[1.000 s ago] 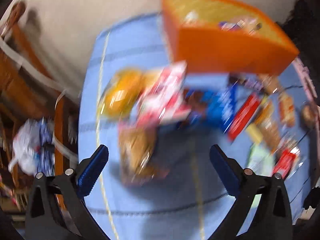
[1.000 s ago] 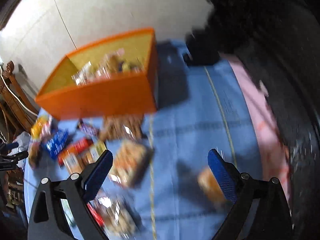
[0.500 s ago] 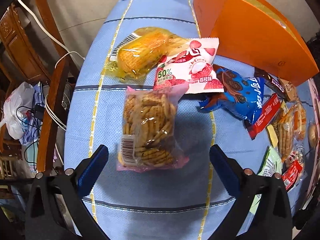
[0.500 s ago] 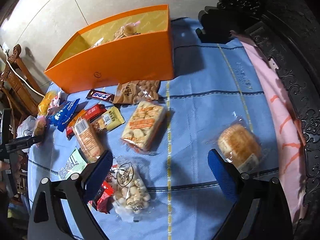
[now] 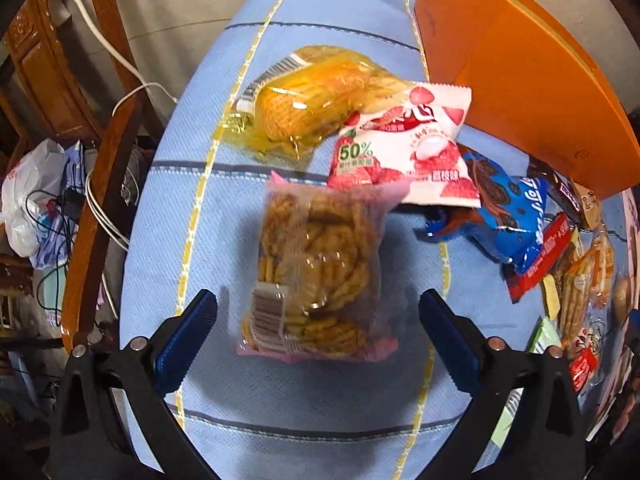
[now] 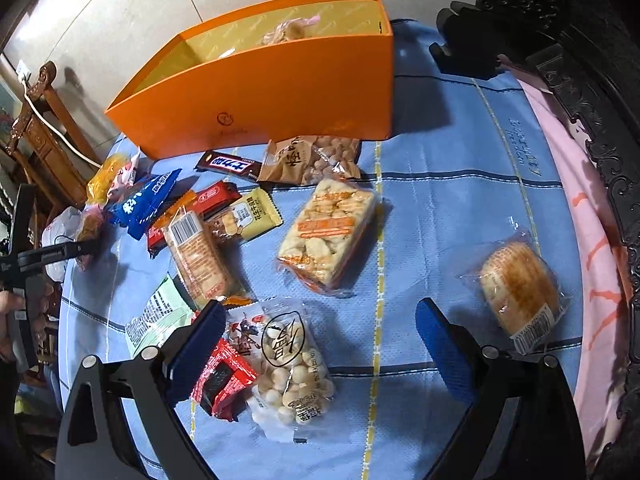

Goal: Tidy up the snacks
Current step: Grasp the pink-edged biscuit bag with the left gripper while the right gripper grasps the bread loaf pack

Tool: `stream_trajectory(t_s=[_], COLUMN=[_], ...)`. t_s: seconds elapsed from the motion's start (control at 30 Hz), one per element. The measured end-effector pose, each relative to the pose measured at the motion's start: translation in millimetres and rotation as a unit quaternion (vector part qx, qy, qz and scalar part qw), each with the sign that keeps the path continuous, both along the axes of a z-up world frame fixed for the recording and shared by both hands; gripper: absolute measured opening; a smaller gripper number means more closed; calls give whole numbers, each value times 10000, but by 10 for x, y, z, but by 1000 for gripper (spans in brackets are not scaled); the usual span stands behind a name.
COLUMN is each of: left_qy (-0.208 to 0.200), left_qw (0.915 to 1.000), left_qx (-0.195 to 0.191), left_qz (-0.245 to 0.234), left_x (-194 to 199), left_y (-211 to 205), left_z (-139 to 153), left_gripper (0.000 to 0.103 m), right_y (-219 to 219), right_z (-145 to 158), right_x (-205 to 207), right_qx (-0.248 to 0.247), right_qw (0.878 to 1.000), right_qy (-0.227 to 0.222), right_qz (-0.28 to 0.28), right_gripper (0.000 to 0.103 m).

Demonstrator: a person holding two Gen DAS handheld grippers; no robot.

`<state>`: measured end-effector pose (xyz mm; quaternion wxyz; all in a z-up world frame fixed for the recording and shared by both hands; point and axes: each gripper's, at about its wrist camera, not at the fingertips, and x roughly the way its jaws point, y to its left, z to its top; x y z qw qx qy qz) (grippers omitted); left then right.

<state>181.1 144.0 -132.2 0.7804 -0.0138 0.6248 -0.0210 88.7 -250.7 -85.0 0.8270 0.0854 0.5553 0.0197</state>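
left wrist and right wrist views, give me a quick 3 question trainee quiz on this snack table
1. True or false: the left tongs are shut on the pink-edged bag of crinkle snacks.
2. Which packet partly overlaps the yellow bag? A) strawberry packet B) dark chocolate bar C) green sachet
3. Fill in: the orange box stands on a ____ tablecloth.

Key
1. False: both fingers stand apart either side of it.
2. A, the strawberry packet.
3. Blue.
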Motion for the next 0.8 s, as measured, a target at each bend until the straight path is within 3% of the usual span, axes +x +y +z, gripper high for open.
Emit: stream_trajectory(t_s=[0.07, 0.1, 0.2, 0.23, 0.4, 0.53, 0.8], left_qy=[-3, 57, 66, 53, -17, -32, 168], left_qw=[10000, 9999, 9998, 9997, 9999, 9997, 9978], left_qx=[8, -13, 131, 194, -31, -78, -327], left_qz=[-47, -95, -131, -130, -110, -220, -560], left_x=[26, 38, 53, 42, -55, -278, -763], left_y=[-5, -18, -35, -40, -62, -166, -497], left_z=[-10, -31, -30, -27, 69, 116, 147], left_gripper=[90, 60, 55, 47, 40, 39, 40], right_y=[13, 20, 12, 6, -168, -596, -1174], right_z=[-4, -2, 7, 14, 55, -2, -118], right_x=[-9, -16, -31, -38, -134, -301, -414], right_qx=[-7, -11, -10, -18, -193, -284, -671], right_qw=[10000, 10000, 10000, 10000, 9997, 9971, 9897], right_qy=[12, 15, 8, 2, -66, 49, 42], right_qz=[25, 30, 13, -1, -151, -699, -1266], right_gripper=[96, 96, 96, 96, 96, 96, 96])
